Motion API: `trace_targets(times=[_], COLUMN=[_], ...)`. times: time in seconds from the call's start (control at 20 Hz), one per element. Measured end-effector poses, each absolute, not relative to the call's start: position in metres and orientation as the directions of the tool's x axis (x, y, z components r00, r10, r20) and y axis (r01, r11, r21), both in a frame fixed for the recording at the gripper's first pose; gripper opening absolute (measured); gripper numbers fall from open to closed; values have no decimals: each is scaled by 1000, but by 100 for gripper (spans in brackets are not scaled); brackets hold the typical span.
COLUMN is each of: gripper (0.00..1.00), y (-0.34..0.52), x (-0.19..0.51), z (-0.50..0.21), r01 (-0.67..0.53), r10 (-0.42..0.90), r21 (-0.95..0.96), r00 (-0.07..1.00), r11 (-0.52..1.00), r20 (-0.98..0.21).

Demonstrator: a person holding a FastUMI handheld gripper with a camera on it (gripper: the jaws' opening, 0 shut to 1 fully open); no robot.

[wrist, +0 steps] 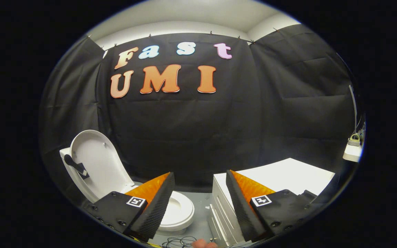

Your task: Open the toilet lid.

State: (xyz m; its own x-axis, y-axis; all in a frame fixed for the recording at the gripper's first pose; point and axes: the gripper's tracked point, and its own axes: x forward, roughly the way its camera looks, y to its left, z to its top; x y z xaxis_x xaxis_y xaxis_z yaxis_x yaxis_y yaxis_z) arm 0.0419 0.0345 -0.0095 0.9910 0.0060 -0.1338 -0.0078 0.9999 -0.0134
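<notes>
A white toilet stands low on the left, partly behind my left finger. Its lid [97,162] is raised upright and leans back against the cistern, with a dark handle piece [76,166] on its left edge. The seat and bowl rim [179,210] show just beyond the left finger. My gripper [198,186] is open, held well above and away from the toilet, with nothing between its fingers.
A white drawer cabinet [284,175] stands to the right of the toilet, behind my right finger. Grey floor [202,206] runs between them, with thin cables [179,241] lying on it. A fingertip of a person [203,244] shows below. A white shelf [353,151] sits at far right.
</notes>
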Motion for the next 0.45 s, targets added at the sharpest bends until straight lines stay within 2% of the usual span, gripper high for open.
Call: trace_targets(times=[0.25, 0.45], gripper=[96, 96], y=[19, 26], x=[36, 40], z=[-26, -56], r01=[49, 36], r10=[-49, -42], r21=[-6, -40], r00=[993, 984], r11=[999, 999], r20=[-103, -171])
